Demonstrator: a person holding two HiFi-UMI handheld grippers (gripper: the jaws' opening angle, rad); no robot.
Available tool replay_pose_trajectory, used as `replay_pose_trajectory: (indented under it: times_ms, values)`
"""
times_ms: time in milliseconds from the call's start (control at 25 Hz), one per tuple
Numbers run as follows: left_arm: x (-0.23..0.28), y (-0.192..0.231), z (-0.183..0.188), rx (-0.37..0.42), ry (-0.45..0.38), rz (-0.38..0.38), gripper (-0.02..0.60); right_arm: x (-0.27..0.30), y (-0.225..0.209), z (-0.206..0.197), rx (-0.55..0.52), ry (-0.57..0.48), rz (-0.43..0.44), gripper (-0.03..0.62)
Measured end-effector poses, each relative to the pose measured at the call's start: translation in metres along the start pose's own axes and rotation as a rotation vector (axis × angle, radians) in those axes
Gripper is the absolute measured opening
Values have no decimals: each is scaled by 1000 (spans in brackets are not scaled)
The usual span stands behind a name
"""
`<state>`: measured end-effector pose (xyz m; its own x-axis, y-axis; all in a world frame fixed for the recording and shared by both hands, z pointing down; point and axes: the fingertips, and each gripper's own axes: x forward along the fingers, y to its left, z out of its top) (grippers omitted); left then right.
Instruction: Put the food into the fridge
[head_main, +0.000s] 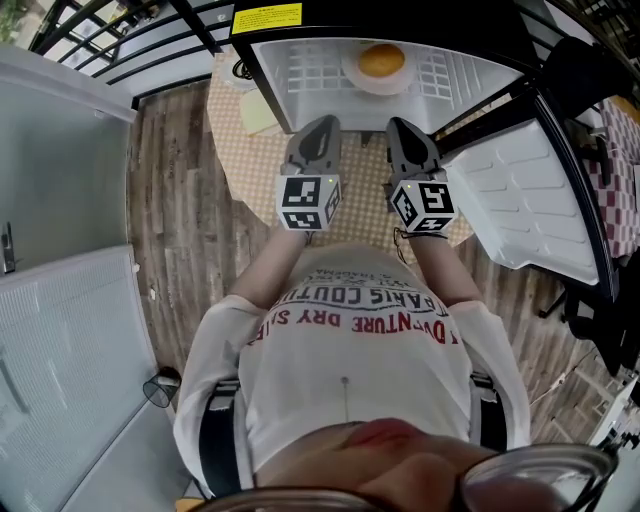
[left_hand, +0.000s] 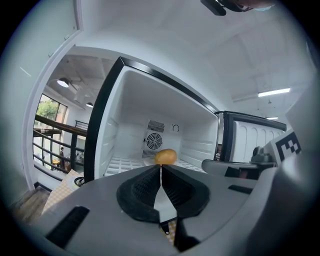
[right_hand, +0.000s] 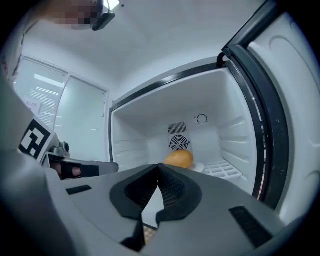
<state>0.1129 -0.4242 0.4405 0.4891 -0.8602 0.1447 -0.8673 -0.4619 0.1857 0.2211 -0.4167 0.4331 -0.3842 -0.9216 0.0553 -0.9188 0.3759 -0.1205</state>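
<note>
Two grippers: the left gripper (head_main: 322, 125) and right gripper (head_main: 402, 127) are side by side at the front edge of the fridge (head_main: 300, 70), and both point level into it.
Left jaws: pressed together, with nothing between them.
Right jaws: also pressed together and empty.
Task thing: the food (head_main: 381, 60) is a round orange-yellow piece on a white plate (head_main: 350, 80).
Its place: on the fridge shelf (head_main: 310, 85), toward the back edge and a little right of the middle, in front of the fan (left_hand: 154, 139).
Direction from tools: straight ahead and deeper in, well apart from both tips. The right gripper is nearer and more in line with it.
Long axis: the food looks slightly wider than deep and lies across the opening.
Door: the door (head_main: 530, 190) is swung wide open on the right gripper's side.
Stage: the food looks already placed, so probably only shutting the door is left.
Next move: the right gripper seems better placed to push the door's far edge round.
</note>
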Motion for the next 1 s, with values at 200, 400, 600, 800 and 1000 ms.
replay_pose_trajectory:
  times_ms: [200,400,600,800,1000]
  values:
    - [-2,-4,-1,22,3,-13,28,-1,6,-3,-16,21,11,25]
    - [-3,-6,-3,25,11,-17,28,0,9,-6,-23,45,18,25]
    - [-3,-7,-5,29,14,-20,28,2,9,-7,-9,62,15,25]
    - [-2,-8,-8,22,31,-27,28,4,8,-11,52,93,2,26]
    - [-1,-6,-11,19,42,-25,28,5,6,-13,50,103,-6,25]
